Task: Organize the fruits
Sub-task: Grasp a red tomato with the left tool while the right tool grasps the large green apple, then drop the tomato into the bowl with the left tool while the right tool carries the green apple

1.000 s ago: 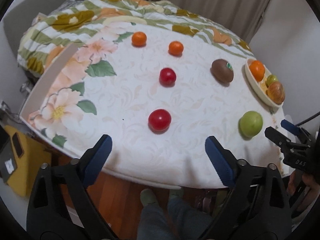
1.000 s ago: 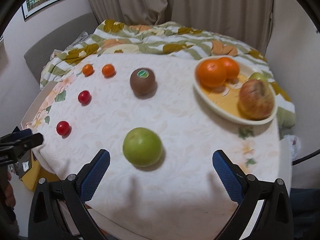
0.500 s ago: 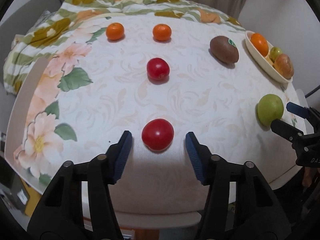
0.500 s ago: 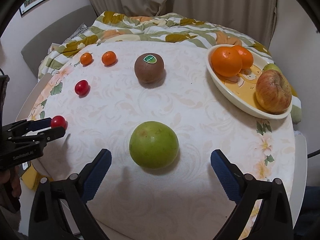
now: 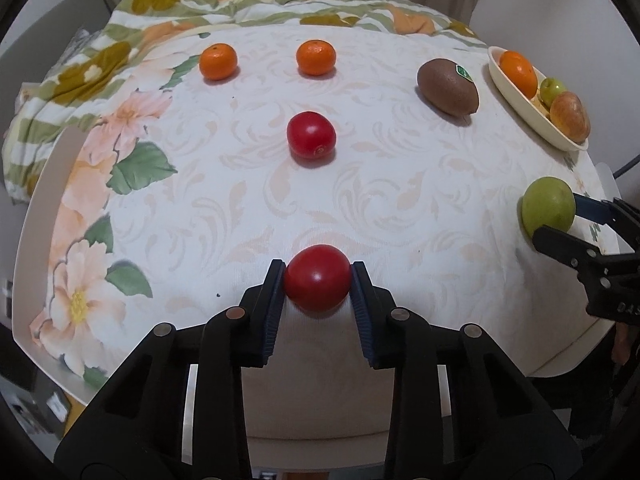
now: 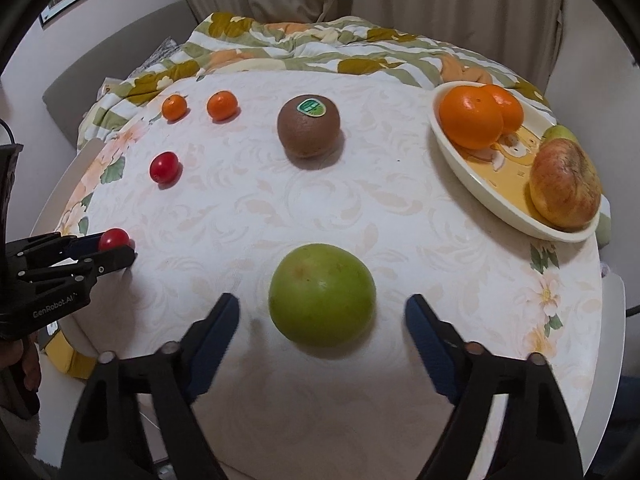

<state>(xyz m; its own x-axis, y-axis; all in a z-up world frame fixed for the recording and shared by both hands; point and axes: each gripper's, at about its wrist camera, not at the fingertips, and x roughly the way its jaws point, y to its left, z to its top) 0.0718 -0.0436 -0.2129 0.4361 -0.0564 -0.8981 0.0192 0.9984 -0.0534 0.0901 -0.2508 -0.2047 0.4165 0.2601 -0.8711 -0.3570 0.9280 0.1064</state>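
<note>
Round table (image 5: 400,208) w/ pale floral cloth, fruit spread over it. Cream dish (image 6: 476,184) at far right edge holds two oranges (image 6: 470,118), a reddish apple (image 6: 566,184) and a small green fruit (image 5: 553,89), mostly hidden behind the apple. Green apple (image 6: 322,294) sits on cloth near front edge, between the fingers of the right gripper (image 6: 322,320); its jaws have just been closing but blue pads stand clear of the fruit both sides, gap visible, no contact. Brown kiwi (image 6: 309,126) w/ green sticker stands mid-table, apart from dish. Left gripper (image 5: 318,280) is clenched on near red tomato (image 5: 318,282), both pads pressing its sides, fruit resting on cloth at front-left edge. Second tomato (image 5: 311,139) loose farther back. Two mandarins (image 5: 218,61) side by side at far left, well apart from tomatoes.
</note>
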